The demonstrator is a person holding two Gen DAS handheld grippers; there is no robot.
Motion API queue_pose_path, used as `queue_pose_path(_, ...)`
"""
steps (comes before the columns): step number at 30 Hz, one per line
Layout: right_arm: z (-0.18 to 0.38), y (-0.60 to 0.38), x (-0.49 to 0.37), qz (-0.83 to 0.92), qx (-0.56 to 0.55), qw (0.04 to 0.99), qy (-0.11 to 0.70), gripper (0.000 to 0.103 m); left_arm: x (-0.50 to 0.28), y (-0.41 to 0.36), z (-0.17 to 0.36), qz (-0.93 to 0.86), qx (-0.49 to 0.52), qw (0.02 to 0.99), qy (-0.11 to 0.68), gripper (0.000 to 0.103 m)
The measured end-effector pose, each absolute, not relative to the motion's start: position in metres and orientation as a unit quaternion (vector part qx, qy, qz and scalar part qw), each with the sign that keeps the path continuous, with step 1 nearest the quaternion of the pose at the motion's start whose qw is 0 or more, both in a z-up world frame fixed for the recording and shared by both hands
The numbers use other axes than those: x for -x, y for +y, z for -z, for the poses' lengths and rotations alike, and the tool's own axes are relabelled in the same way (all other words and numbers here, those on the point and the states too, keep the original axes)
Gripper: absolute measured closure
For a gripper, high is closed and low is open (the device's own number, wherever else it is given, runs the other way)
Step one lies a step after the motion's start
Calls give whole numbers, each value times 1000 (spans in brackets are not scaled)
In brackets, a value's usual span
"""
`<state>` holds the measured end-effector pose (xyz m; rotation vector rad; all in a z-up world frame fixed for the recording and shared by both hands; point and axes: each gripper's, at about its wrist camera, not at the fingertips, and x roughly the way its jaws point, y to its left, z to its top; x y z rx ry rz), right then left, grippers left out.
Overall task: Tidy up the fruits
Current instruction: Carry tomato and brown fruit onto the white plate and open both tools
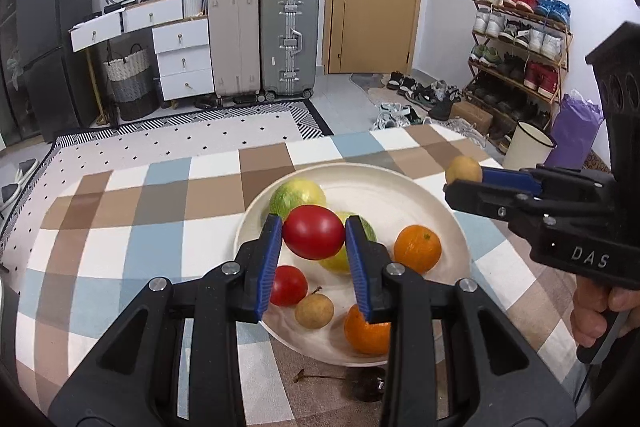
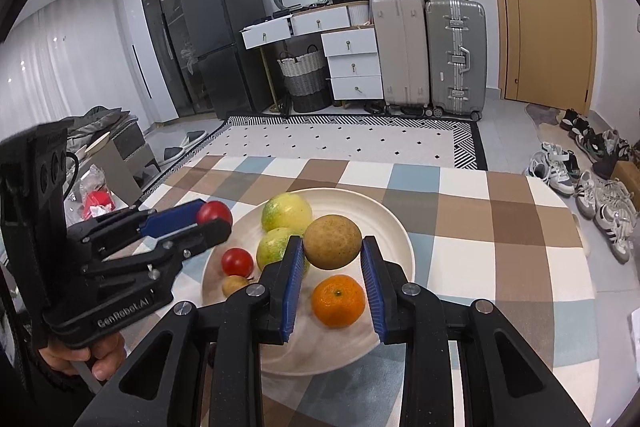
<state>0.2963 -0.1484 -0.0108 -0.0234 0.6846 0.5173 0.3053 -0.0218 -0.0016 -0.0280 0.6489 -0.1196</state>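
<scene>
Item: left gripper [image 1: 314, 233] pinches red tomato [image 1: 314, 231], right gripper [image 2: 331, 242] pinches brown fruit [image 2: 333, 242], both above plate [image 1: 400, 183] beneath fingers; lower gently before releasing, clear of oranges.

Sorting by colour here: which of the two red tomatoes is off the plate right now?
The larger red tomato, clamped in the left tool above the plate; the smaller tomato lies on it.
</scene>
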Motion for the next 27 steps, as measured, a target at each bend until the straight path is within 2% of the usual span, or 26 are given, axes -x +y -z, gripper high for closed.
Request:
queue_pose_path(8, 40, -136, -307, -257, 18, 897, 360, 73, -314, -34, 24, 66, 1, 940, 334, 74)
queue_pose_path(20, 54, -117, -302, -281, 37, 883, 374, 73, -316, -31, 33, 70, 2, 935, 348, 73)
queue_pose_path(22, 54, -117, -302, -284, 37, 882, 373, 67, -316, -27, 33, 67, 9, 935, 349, 74)
queue_pose_path(24, 52, -118, -301, -277, 37, 887, 367, 51, -316, -23, 32, 66, 18, 935, 347, 73)
queue_pose_path(27, 49, -123, -302, -280, 19, 887, 366, 37, -316, -19, 28, 77, 30, 934, 348, 73)
